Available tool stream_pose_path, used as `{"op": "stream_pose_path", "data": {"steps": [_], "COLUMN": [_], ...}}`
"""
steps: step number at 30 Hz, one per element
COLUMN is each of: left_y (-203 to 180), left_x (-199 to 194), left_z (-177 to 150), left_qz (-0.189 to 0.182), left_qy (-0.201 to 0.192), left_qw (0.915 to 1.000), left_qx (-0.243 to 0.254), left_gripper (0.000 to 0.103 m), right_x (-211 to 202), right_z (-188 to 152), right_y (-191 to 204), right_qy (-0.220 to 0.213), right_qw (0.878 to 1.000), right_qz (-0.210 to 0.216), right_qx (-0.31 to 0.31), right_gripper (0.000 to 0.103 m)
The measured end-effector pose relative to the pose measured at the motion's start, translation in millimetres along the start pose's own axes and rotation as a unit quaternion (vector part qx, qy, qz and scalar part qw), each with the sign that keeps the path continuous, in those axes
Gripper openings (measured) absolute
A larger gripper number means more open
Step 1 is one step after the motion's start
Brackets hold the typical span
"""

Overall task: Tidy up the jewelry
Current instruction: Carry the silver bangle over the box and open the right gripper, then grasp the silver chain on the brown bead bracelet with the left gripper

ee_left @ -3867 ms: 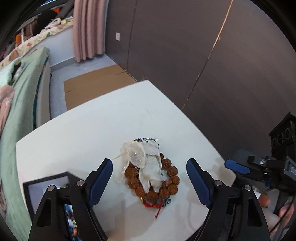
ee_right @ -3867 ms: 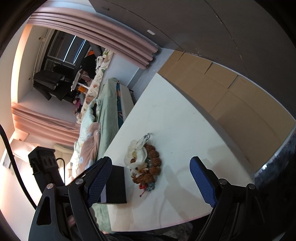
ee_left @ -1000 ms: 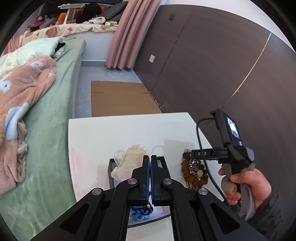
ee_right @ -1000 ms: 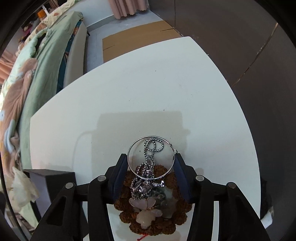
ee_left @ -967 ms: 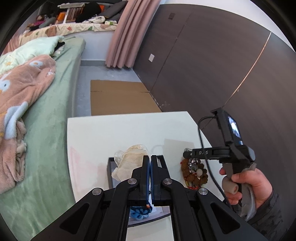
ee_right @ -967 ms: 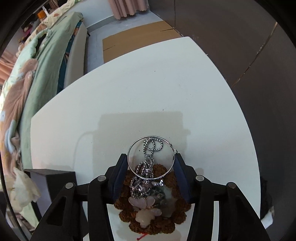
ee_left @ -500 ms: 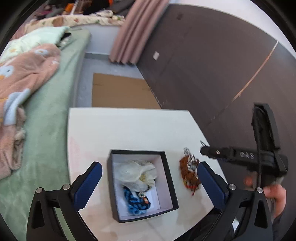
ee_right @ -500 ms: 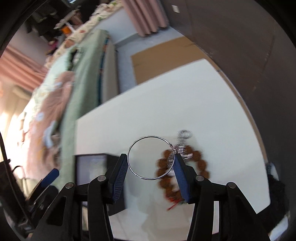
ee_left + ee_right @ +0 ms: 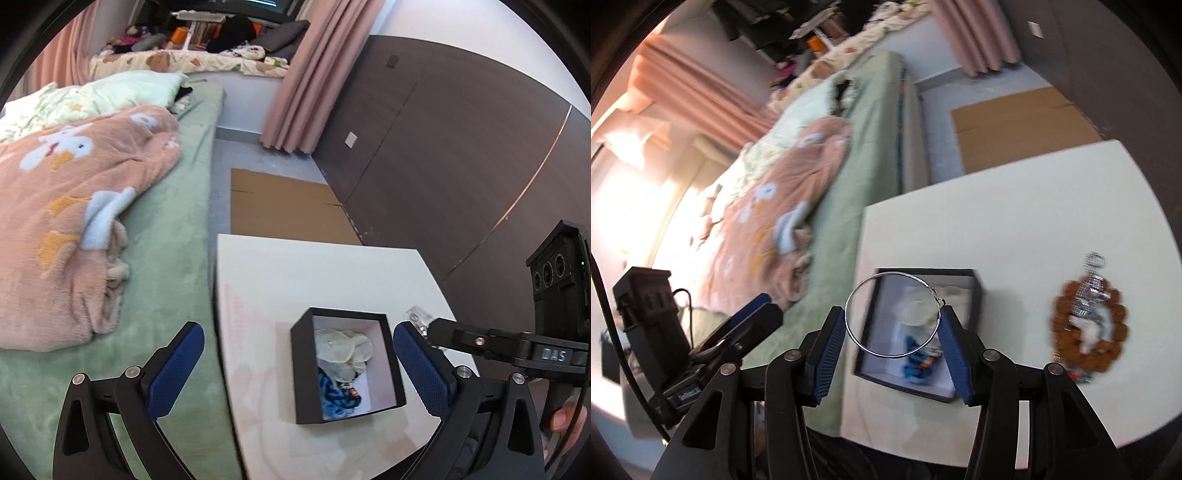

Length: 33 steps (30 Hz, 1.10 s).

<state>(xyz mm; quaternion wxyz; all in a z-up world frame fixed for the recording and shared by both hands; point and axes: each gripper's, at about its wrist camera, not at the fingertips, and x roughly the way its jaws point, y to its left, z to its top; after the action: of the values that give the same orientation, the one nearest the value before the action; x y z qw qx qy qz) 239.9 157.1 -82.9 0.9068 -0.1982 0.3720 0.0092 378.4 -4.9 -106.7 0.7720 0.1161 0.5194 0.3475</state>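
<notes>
A black box (image 9: 301, 373) stands on the white table (image 9: 314, 273) and holds a white cloth flower (image 9: 343, 347) and blue beads (image 9: 332, 398). My left gripper (image 9: 297, 345) is wide open above the box, with nothing between its fingers. In the right wrist view my right gripper (image 9: 892, 325) has a thin silver hoop (image 9: 897, 273) between its pad tips, hanging over the box (image 9: 901, 386). Its jaws are opening, and the hoop still touches both pads. A brown bead bracelet (image 9: 1060, 325) with a silver chain (image 9: 1089, 291) lies to the right.
A bed with a green cover (image 9: 166, 258) and a pink blanket (image 9: 74, 221) runs along the table's left edge. Flat cardboard (image 9: 280, 206) lies on the floor beyond the table. Dark wall panels (image 9: 443, 147) stand to the right. A person's hand (image 9: 565, 421) holds the right gripper.
My left gripper went from shut to wide open, left the cloth flower in the box and drew back. My right gripper lifted the hoop off the bracelet pile and carried it left over the box.
</notes>
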Motion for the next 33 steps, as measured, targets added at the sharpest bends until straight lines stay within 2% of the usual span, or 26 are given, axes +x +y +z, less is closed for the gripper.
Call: {"op": "stream_pose_path", "data": {"steps": [1, 2, 8, 13, 19, 28, 30, 33], "left_y": [1, 1, -3, -19, -48, -100, -111, -127], "left_x": [-2, -5, -11, -12, -8, 10, 15, 24], "left_z": [0, 0, -4, -9, -13, -21, -24, -27], "left_qz": [0.002, 0.004, -0.005, -0.013, -0.028, -0.053, -0.061, -0.067], "left_qy": [-0.004, -0.009, -0.017, -0.022, -0.017, 0.007, 0.013, 0.03], "left_qw": [1.0, 1.0, 0.9998, 0.9996, 0.9986, 0.9943, 0.9926, 0.9901], "left_qx": [0.0, 0.0, 0.003, 0.014, 0.042, 0.092, 0.104, 0.12], "left_gripper": [0.101, 0.101, 0.101, 0.101, 0.101, 0.101, 0.098, 0.087], "right_x": [2, 2, -15, -48, -86, -123, -127, -129], "right_z": [-1, -3, -19, -38, -56, -73, -77, -82], "right_y": [-2, -4, -23, -41, -70, -113, -121, -129], "right_qy": [-0.005, -0.011, -0.026, -0.057, -0.093, -0.133, -0.136, -0.14], "right_qw": [1.0, 1.0, 0.999, 0.997, 0.992, 0.982, 0.981, 0.979], "right_qz": [-0.002, -0.005, -0.01, -0.007, -0.032, -0.04, -0.043, -0.043], "right_qx": [0.004, 0.008, 0.028, 0.047, 0.078, 0.126, 0.133, 0.138], "right_gripper": [0.085, 0.086, 0.086, 0.086, 0.086, 0.086, 0.086, 0.086]}}
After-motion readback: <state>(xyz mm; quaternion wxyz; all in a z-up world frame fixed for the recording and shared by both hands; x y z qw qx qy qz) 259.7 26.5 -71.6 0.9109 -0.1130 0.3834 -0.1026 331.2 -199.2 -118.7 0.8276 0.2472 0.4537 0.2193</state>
